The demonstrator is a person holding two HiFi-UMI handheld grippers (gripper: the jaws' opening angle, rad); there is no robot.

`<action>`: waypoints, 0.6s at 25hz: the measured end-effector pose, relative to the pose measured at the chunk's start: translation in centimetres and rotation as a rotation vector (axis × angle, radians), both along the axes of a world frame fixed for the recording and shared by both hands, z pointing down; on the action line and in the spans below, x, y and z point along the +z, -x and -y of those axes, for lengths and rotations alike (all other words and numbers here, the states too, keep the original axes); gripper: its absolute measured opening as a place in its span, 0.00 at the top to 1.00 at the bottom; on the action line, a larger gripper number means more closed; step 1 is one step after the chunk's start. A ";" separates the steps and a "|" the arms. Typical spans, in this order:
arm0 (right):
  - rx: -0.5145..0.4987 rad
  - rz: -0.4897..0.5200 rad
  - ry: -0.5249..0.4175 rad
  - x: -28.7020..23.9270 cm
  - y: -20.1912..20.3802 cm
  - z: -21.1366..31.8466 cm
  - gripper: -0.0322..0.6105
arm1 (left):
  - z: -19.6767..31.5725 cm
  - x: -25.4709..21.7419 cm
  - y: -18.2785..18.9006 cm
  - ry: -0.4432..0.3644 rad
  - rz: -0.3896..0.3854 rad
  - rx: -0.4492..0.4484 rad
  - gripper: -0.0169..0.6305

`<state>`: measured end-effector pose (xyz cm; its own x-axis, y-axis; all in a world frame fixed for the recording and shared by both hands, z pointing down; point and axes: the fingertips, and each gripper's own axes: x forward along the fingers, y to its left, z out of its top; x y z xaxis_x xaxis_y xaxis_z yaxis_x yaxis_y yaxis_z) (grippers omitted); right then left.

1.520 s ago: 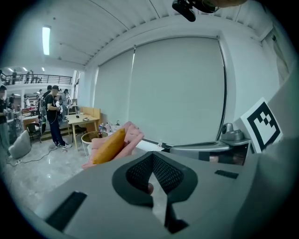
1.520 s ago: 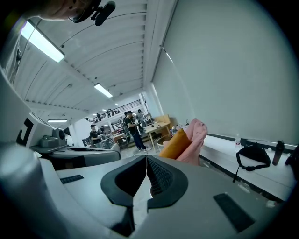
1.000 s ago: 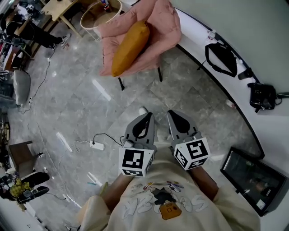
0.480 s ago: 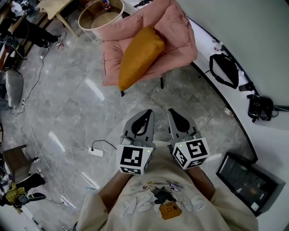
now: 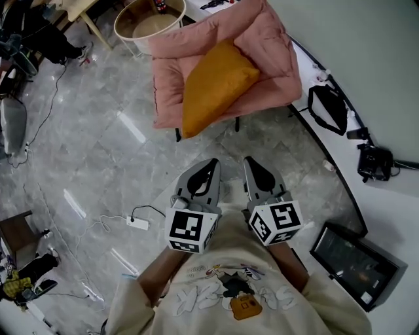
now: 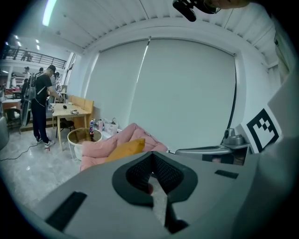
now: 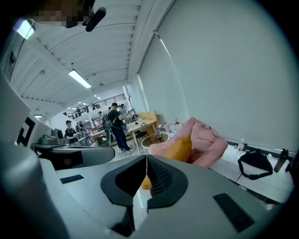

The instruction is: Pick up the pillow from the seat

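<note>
Round table (image 5: 149,27), black bag (image 5: 329,108), power strip (image 5: 137,222).

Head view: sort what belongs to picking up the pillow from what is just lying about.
Job: orange pillow; pink seat; left gripper and right gripper, both shut and empty.
Lying about: round table; power strip; black bag; camera.
</note>
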<state>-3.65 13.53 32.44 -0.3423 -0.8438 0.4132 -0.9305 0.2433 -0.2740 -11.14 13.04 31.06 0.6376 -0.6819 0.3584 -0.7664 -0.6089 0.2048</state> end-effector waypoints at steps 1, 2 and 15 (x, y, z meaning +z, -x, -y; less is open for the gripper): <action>-0.001 -0.006 0.005 0.1 0.1 0.0 0.91 | 0.0 0.2 0.0 0.004 -0.003 0.003 0.97; -0.001 -0.010 0.009 0.2 0.1 0.2 0.91 | 0.1 0.3 0.0 0.005 -0.003 0.008 0.97; -0.019 -0.002 0.004 0.1 -0.4 4.3 0.91 | 2.8 0.6 -0.1 0.002 -0.002 -0.014 0.97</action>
<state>-3.26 9.20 32.51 -0.3578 -0.8353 0.4174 -0.9261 0.2602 -0.2732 -10.99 10.26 31.63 0.6287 -0.6898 0.3590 -0.7744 -0.5977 0.2076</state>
